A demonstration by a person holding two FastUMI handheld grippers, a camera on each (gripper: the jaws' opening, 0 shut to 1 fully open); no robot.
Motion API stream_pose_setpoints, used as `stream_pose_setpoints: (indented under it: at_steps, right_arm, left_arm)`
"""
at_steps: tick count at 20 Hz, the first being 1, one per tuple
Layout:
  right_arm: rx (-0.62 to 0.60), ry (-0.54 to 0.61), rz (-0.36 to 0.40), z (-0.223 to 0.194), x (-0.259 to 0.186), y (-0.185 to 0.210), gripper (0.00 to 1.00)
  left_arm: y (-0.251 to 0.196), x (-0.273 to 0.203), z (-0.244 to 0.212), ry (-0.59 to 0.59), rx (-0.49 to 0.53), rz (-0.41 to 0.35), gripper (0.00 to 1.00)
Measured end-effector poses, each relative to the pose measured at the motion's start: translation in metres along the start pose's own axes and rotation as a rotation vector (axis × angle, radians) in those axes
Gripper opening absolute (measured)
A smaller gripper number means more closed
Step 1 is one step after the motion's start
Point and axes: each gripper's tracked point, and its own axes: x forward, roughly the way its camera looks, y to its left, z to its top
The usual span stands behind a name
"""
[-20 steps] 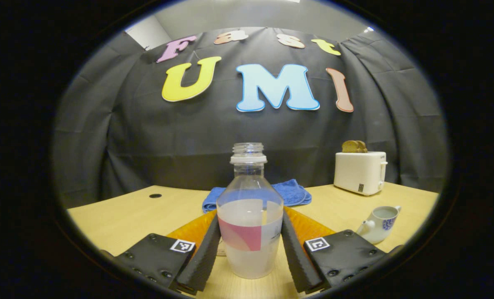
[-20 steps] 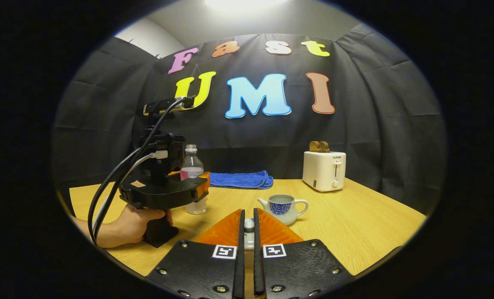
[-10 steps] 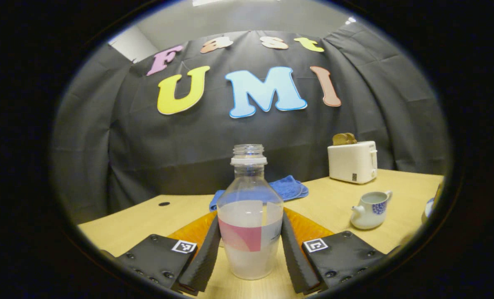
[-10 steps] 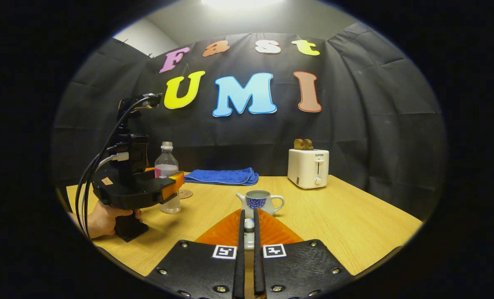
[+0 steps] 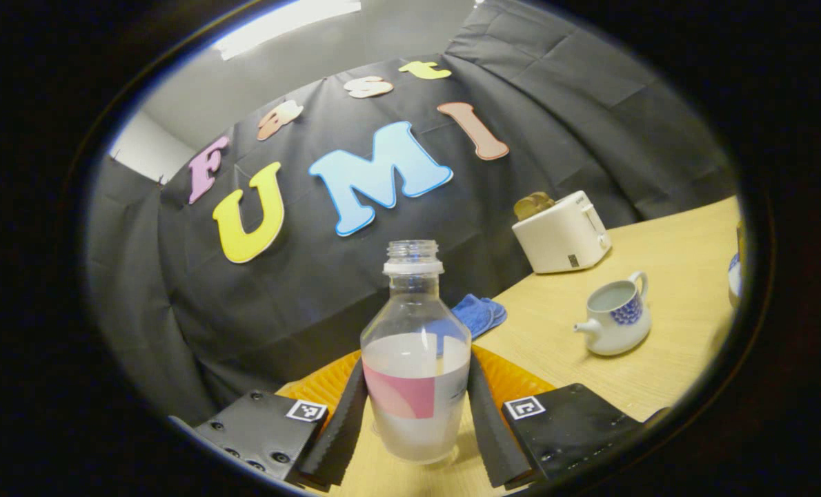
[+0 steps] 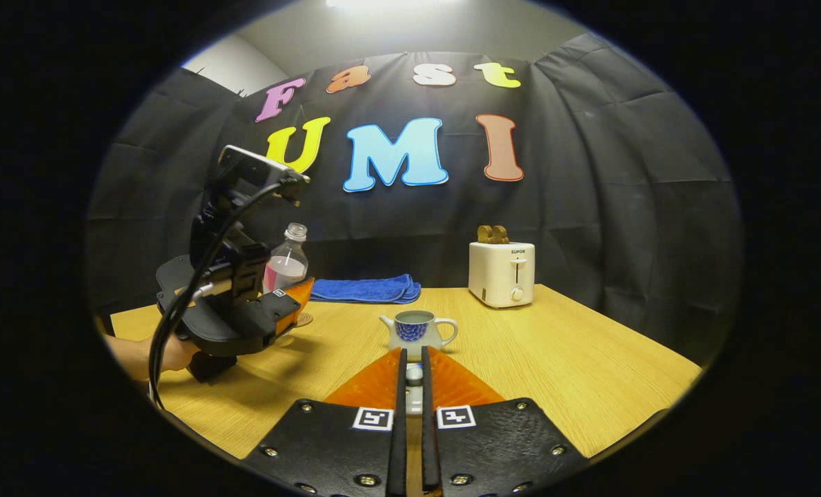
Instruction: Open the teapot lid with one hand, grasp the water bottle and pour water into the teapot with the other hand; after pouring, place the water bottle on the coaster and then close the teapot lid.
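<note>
Black cloth backs the booth, and below it I see the light wooden tabletop (image 6: 576,359) carrying everything. At the far edge stands a white toaster (image 6: 501,273) with brown slices sticking out of its slots, and a folded blue towel (image 6: 366,289) lies to its left in the right gripper view. My left hand-held gripper (image 5: 416,414) is clamped on the water bottle (image 5: 415,359), both fingers pressing its sides at the label; the bottle has no cap and is about half full. In the right gripper view, that bottle (image 6: 285,266) is tilted and lifted clear of the tabletop, with a hand (image 6: 150,355) under the device. Near the middle of the tabletop sits the small white teapot (image 6: 417,330) with a blue pattern, its top open and uncovered. My right hand-held gripper (image 6: 414,376) has its fingers drawn nearly together on a small round knob, which I take to be the teapot lid (image 6: 414,374). A round coaster (image 6: 304,319) lies just beside the raised bottle.
</note>
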Motion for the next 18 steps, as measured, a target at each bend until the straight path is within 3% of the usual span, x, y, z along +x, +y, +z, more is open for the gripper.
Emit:
stream_pose_setpoints:
  at_steps: [11, 15, 18]
  right_arm:
    - [0.004, 0.021, -0.007, -0.003, -0.008, -0.004, 0.09]
    - [0.005, 0.032, -0.003, -0.005, -0.012, -0.004, 0.09]
    - [0.005, 0.038, -0.008, -0.006, -0.016, -0.006, 0.09]
  left_arm:
    - [-0.045, 0.031, -0.008, 0.046, 0.431, -0.083, 0.84]
    - [-0.065, 0.04, -0.013, 0.069, 0.532, -0.144, 0.84]
    - [-0.069, 0.041, -0.011, 0.063, 0.597, -0.147, 0.84]
